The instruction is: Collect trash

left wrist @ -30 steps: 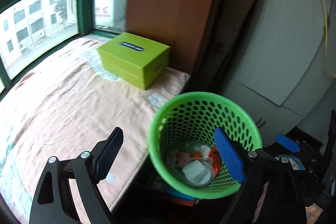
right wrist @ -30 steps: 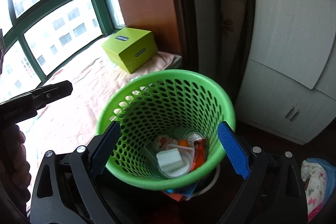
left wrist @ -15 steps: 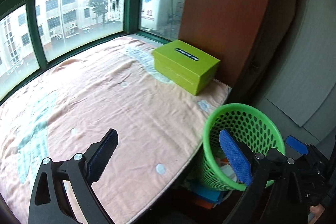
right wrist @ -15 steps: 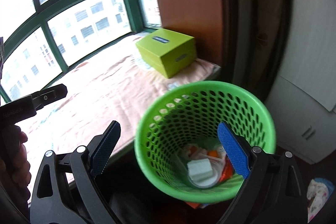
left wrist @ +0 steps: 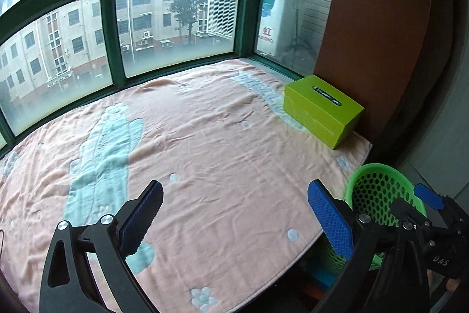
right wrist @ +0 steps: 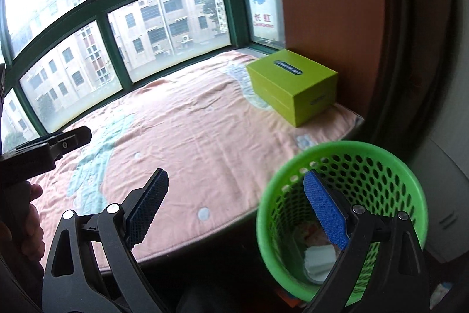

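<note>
A green perforated trash basket (right wrist: 381,163) stands on the floor at the right end of the window bench; it also shows in the left wrist view (left wrist: 378,189). White and orange trash (right wrist: 318,255) lies at its bottom. My left gripper (left wrist: 234,213) is open and empty above the pink blanket (left wrist: 205,143). My right gripper (right wrist: 234,201) is open and empty, its right finger over the basket's near rim. The left gripper's tip shows at the left of the right wrist view (right wrist: 73,138).
A lime-green box (left wrist: 321,110) sits on the blanket's far right corner, next to a brown wooden panel (left wrist: 381,34). Green-framed windows (left wrist: 176,19) run behind the bench. White cabinet doors (right wrist: 448,181) stand right of the basket.
Both grippers have swung left and up, away from the basket, toward the blanket. The basket has slid to the lower right of both views. Both stay open.
</note>
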{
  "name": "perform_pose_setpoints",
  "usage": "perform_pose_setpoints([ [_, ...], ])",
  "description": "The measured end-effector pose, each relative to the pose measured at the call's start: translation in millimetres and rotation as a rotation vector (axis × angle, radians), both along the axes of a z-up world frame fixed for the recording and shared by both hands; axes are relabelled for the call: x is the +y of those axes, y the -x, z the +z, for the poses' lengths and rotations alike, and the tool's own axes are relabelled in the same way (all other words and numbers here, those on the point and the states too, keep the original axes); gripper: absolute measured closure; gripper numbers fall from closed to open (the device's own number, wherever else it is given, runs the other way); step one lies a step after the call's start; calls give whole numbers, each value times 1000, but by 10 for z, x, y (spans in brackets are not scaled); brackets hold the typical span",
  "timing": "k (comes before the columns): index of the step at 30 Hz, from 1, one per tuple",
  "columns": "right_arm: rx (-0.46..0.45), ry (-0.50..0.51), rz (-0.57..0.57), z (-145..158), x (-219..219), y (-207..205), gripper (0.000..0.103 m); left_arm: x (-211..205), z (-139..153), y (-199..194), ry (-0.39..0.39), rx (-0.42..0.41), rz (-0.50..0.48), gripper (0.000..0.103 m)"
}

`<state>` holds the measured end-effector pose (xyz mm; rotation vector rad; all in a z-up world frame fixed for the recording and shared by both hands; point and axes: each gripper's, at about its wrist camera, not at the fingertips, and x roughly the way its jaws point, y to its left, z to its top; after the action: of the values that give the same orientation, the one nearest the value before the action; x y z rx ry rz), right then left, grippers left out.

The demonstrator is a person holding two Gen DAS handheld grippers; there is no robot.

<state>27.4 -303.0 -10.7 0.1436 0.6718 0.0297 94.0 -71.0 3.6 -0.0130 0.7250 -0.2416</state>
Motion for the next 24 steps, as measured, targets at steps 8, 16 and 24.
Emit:
perform_pose_setpoints([
  [8, -18, 5, 50, 54, 305, -138, 10, 449, 16, 74, -8, -38, 130, 7],
  [16, -31, -3, 69, 66, 460, -172, 10, 750, -5, 212, 4, -69, 220, 7],
  [24, -48, 24, 73, 85, 539, -161, 9, 937, -92, 293, 3, -57, 272, 7],
])
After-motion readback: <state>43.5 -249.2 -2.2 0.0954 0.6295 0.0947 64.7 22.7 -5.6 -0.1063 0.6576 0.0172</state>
